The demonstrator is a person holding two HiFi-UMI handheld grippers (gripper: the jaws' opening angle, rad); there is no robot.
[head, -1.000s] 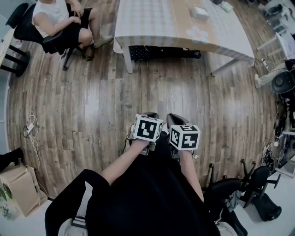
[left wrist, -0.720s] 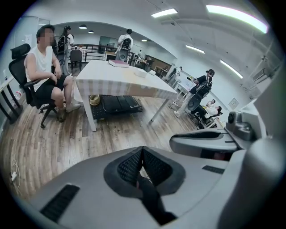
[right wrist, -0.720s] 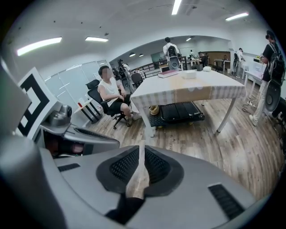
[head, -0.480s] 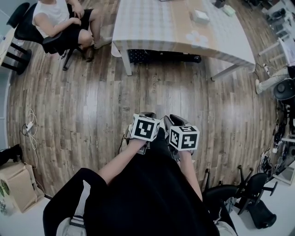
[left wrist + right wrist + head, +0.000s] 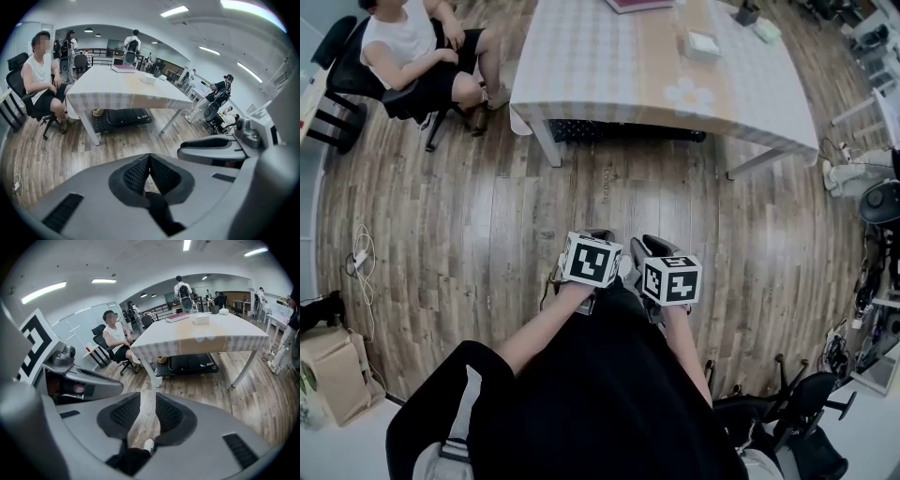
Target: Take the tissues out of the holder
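Tissue holder [image 5: 703, 44] stands on the table [image 5: 581, 75], a small pale box toward the far right part of the top, well apart from both of your grippers. It is too small to tell whether any tissue sticks out of it. In the left gripper view it shows as a pale block [image 5: 149, 78] near the far end of the table, and in the right gripper view as a white box [image 5: 201, 319] beside a pink book [image 5: 177, 318].

You hold both grippers low in front of your body, over the wood floor [image 5: 487, 234], side by side and close together, pointing toward the table. Your left gripper [image 5: 598, 238] has its pads pressed together at the tips, with nothing pinched between them. Your right gripper [image 5: 652, 246] has its pads a little apart and opening; only the floor and the toe of your shoe [image 5: 148, 445] show through the narrow gap, so it grips nothing.

Beyond the near left corner of the table a person [image 5: 408, 47] sits on a black chair [image 5: 356, 66]. Under the table lies a flat black platform [image 5: 628, 131].
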